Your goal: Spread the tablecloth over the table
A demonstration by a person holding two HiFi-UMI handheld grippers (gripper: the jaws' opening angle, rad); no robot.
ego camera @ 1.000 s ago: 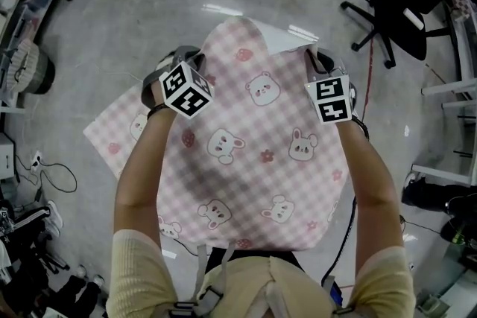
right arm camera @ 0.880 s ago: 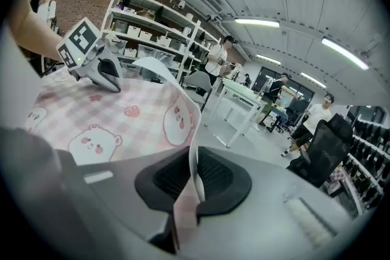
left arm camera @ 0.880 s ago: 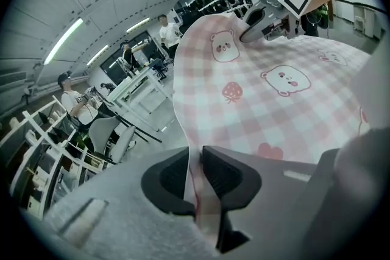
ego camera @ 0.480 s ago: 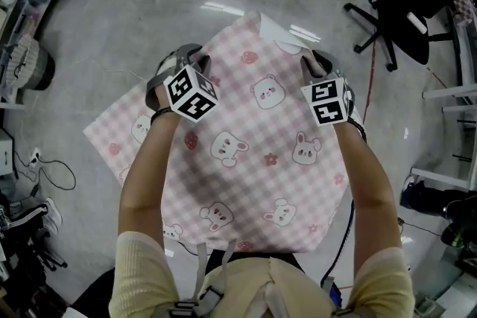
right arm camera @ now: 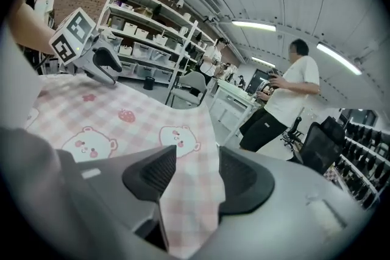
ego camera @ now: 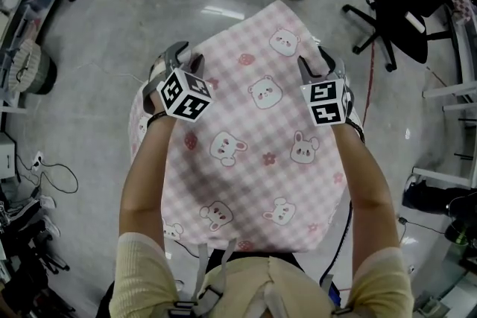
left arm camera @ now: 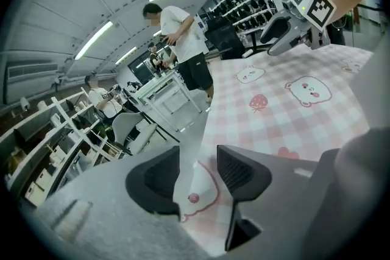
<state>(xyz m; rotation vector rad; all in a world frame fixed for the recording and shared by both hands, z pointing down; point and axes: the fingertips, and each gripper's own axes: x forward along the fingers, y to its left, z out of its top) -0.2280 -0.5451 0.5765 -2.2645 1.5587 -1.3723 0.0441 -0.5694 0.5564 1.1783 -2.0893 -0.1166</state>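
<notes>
Now the left hand-held gripper [left arm camera: 198,160] and right hand-held gripper [right arm camera: 196,160] are opening, one tablecloth [ego camera: 253,153] between their jaws.

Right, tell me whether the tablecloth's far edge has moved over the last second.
Yes. The far edge of the tablecloth went outward, up the head view toward the black office chair, hiding the white corner that showed before.

Pink checked tablecloth [ego camera: 261,153] with bears and rabbits, lying flat over the table hidden beneath
</notes>
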